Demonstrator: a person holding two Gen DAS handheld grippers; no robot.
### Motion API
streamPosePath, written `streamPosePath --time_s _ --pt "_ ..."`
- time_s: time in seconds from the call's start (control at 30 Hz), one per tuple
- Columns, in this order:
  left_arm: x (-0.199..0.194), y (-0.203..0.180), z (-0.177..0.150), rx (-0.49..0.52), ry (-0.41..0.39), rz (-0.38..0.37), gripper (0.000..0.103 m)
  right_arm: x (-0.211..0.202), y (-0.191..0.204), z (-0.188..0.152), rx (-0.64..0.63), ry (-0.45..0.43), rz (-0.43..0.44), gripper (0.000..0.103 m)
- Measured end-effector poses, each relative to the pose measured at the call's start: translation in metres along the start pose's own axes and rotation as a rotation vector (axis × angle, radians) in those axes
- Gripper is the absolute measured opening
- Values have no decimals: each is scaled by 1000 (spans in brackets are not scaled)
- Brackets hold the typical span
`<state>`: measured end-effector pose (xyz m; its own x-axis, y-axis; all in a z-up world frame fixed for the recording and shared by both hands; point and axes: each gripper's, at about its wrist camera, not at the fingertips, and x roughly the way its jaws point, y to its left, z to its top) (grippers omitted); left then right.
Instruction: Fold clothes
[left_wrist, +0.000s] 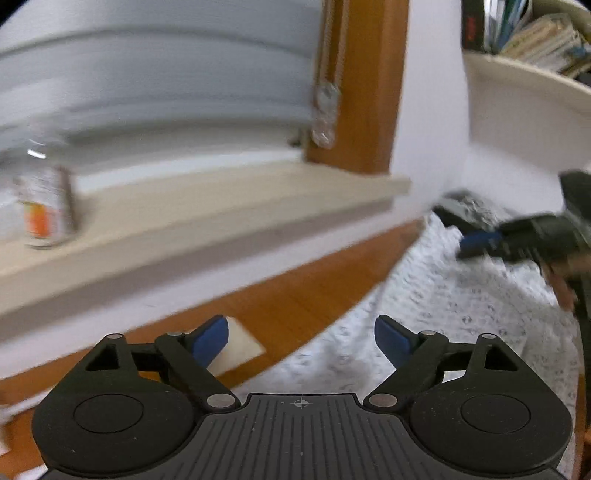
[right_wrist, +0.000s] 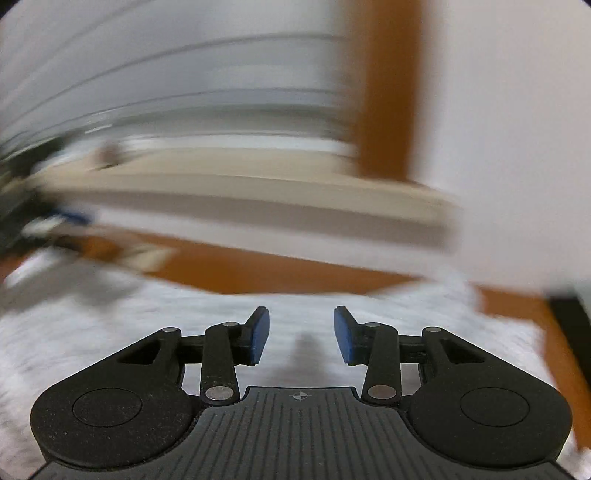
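Garment (right_wrist: 110, 332) edge meets bare wood; left gripper (left_wrist: 301, 341), right gripper (right_wrist: 301, 334) agape, empty.

No lettering is legible — the bottle (left_wrist: 46, 206) label and book spines (left_wrist: 543, 40) blur out.

We are seeing white blinds (left_wrist: 155, 74) hanging over a beige sill (left_wrist: 207, 218), wood trim (left_wrist: 369, 85), white wall (left_wrist: 432, 110), bookshelf (left_wrist: 524, 99), wooden table (left_wrist: 280, 306).

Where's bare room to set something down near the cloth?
Bare wooden tabletop runs between the white patterned cloth and the wall. The windowsill is free right of the bottle. It is crowded where the right gripper hovers.
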<state>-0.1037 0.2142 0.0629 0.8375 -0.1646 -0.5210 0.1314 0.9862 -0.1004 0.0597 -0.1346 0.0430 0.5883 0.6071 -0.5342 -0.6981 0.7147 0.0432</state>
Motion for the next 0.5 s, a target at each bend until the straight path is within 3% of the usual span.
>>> streamPosePath --time_s 0.07,0.2,0.4,0.47,0.5 --pt "12 -2 -6 -13 11 -31 88 10 -35 -2 132 22 -29 40" --pt "26 -2 -18 -14 34 -82 89 32 -74 -14 351 52 46 40" --pt "33 1 -21 -31 65 -99 89 53 -88 -20 438 75 54 40" --pt "36 -1 -20 -29 81 -95 89 47 -90 -19 438 57 46 7" --pt "37 -2 -20 -26 87 -90 90 43 -91 -19 436 46 42 3"
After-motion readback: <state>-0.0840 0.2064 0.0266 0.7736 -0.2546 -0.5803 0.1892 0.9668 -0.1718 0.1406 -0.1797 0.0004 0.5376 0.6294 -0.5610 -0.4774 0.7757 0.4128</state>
